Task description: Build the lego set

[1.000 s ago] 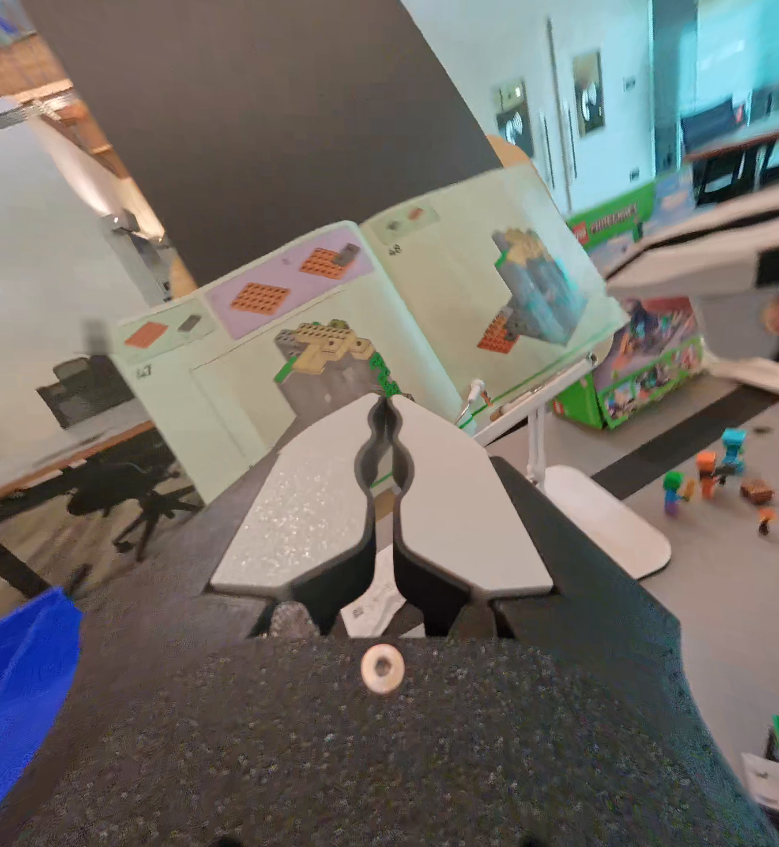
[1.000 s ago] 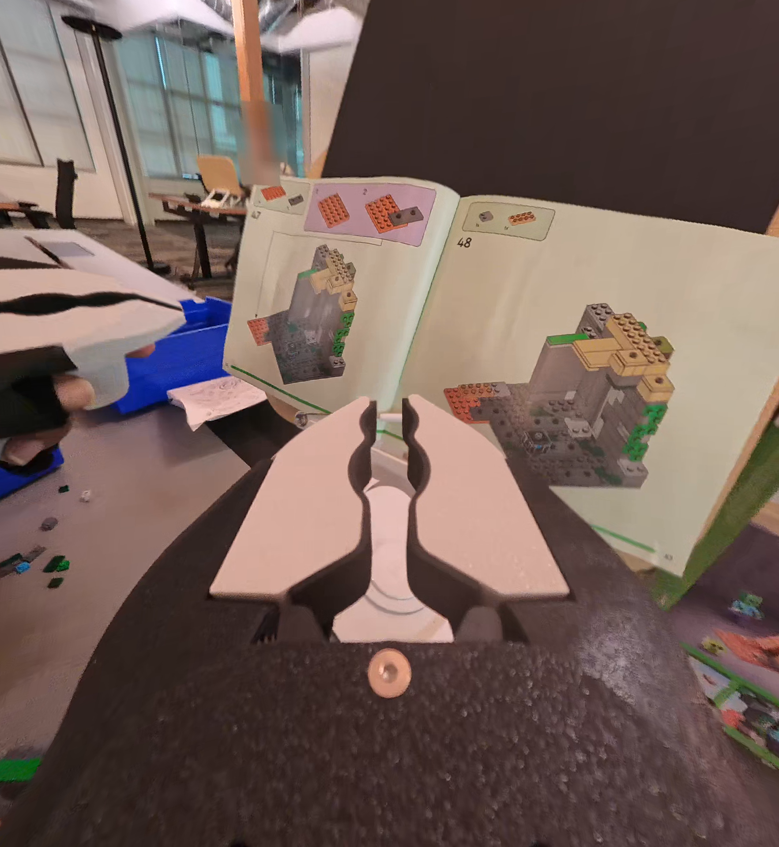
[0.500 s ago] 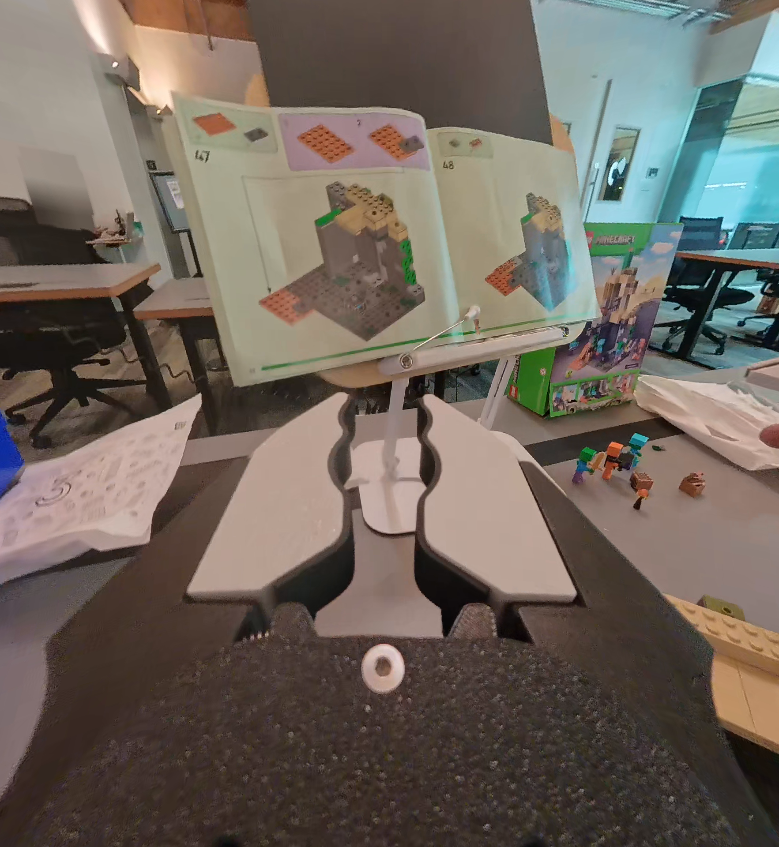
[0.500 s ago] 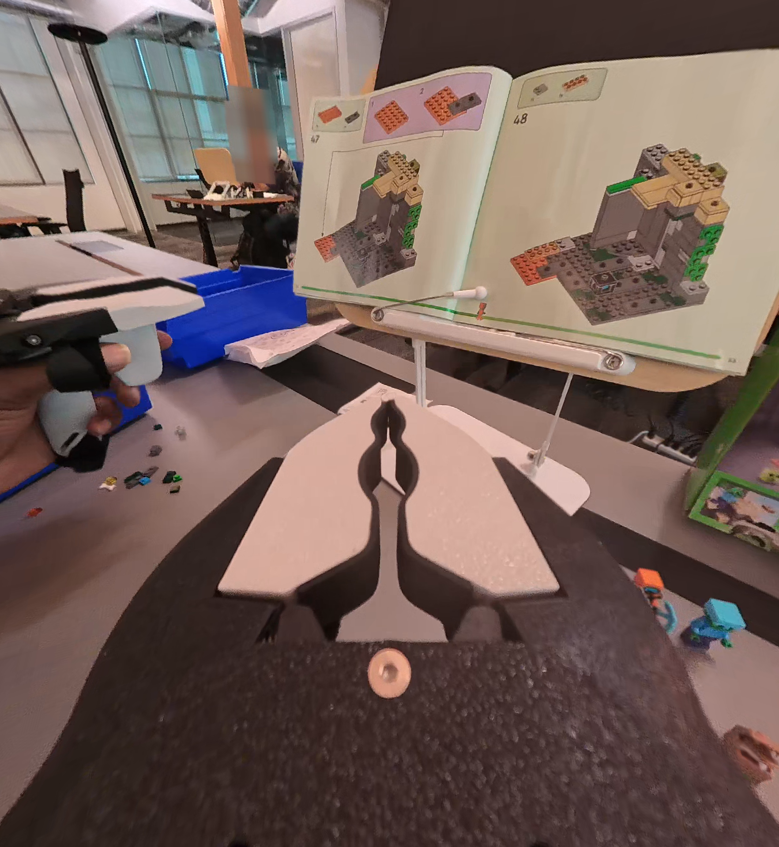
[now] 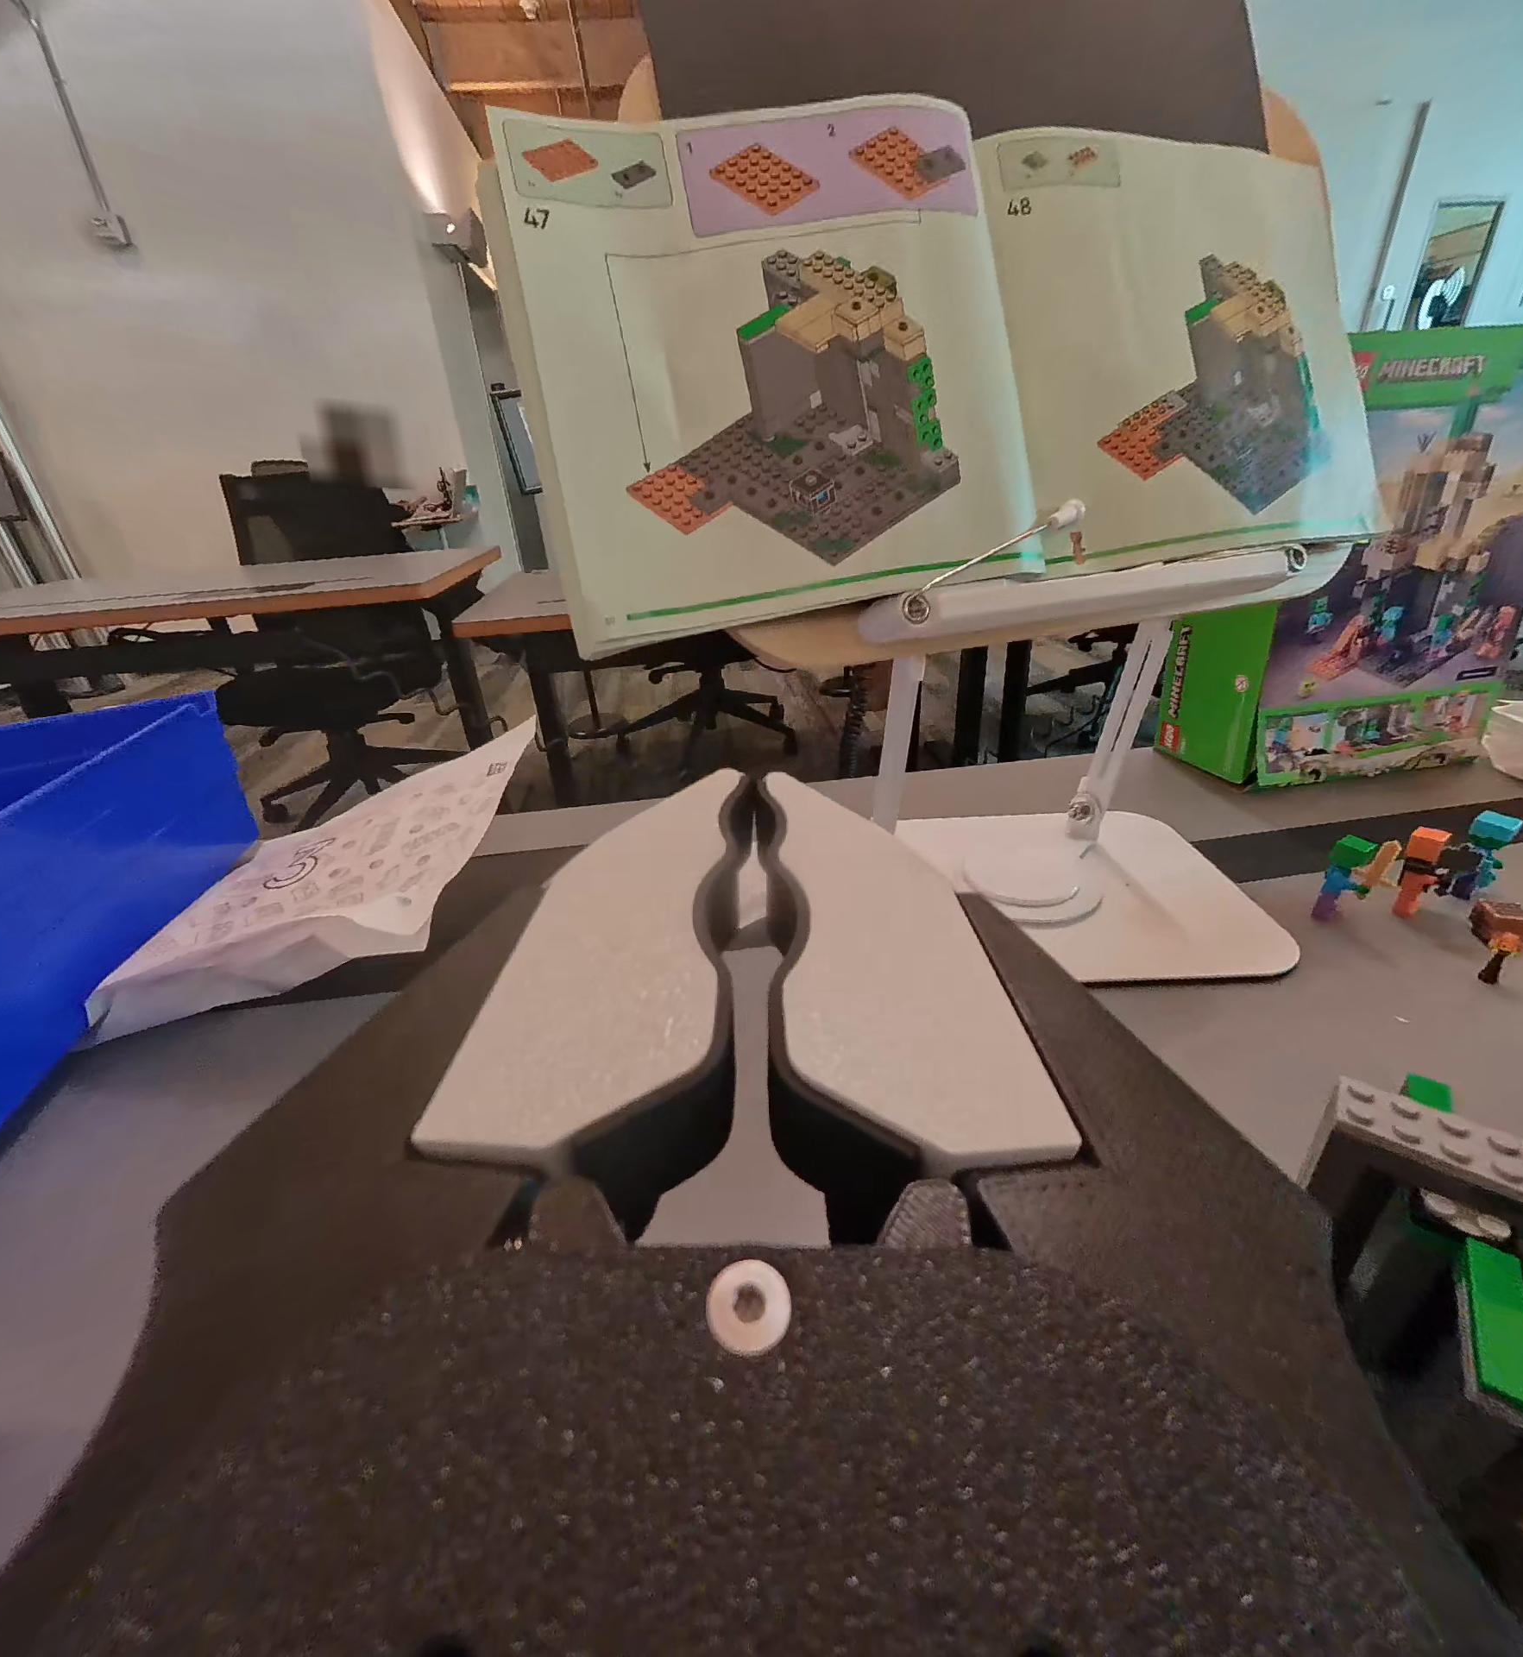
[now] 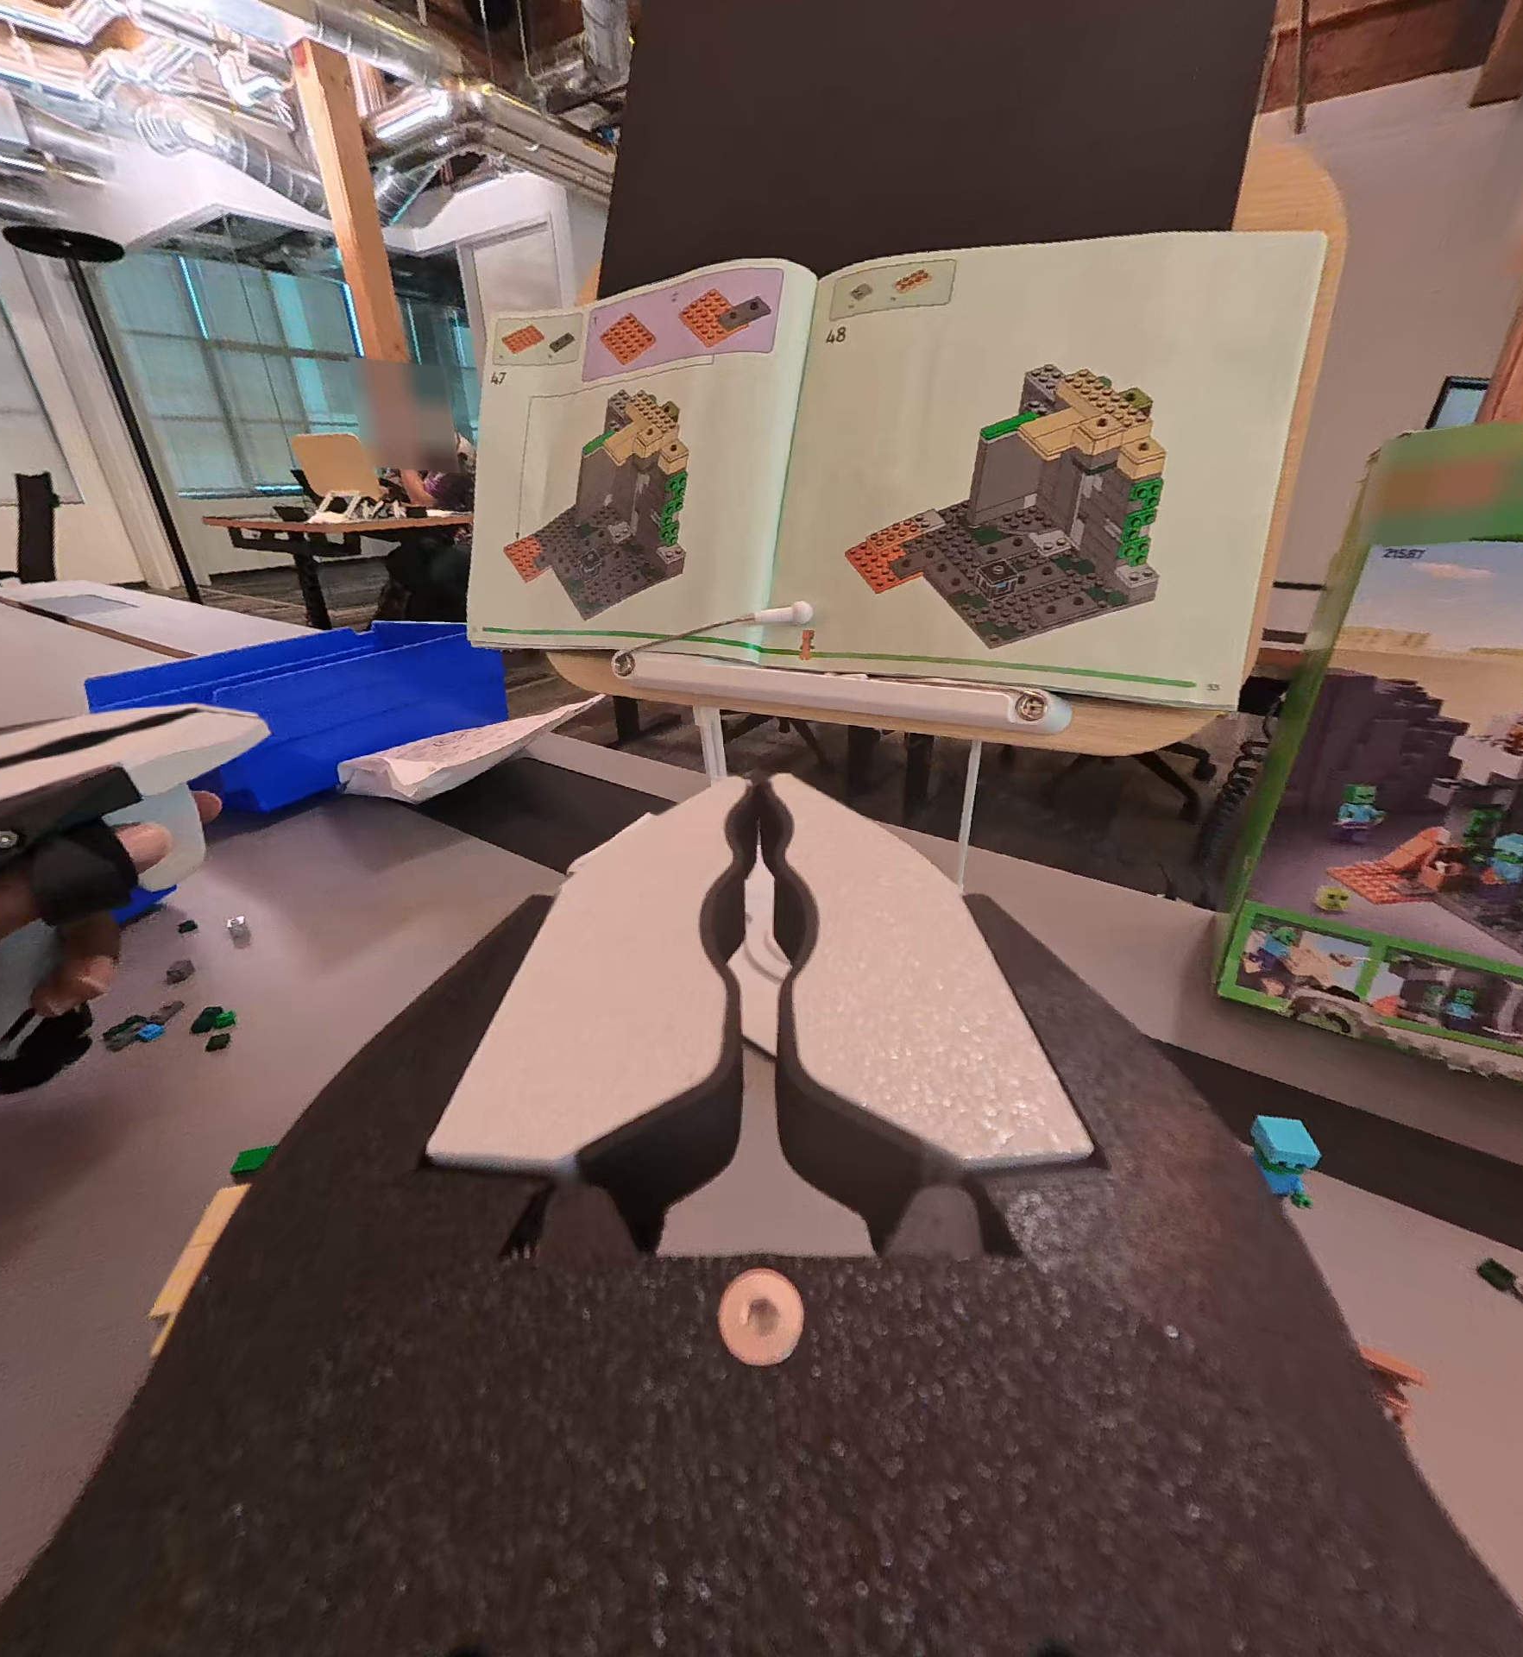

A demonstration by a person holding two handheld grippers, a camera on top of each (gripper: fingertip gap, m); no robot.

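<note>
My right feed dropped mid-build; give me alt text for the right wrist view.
The shut, empty right gripper points at an open instruction booklet on a white stand. To the left are the left gripper, a blue bin and loose bricks on the grey table; the set's box stands right.

The open pale-green paper instruction booklet looks matt. It rests on a smooth white stand backed by light wood. The glossy blue plastic bin reflects light, the grey tabletop is matt, and the green cardboard box is printed.
</note>
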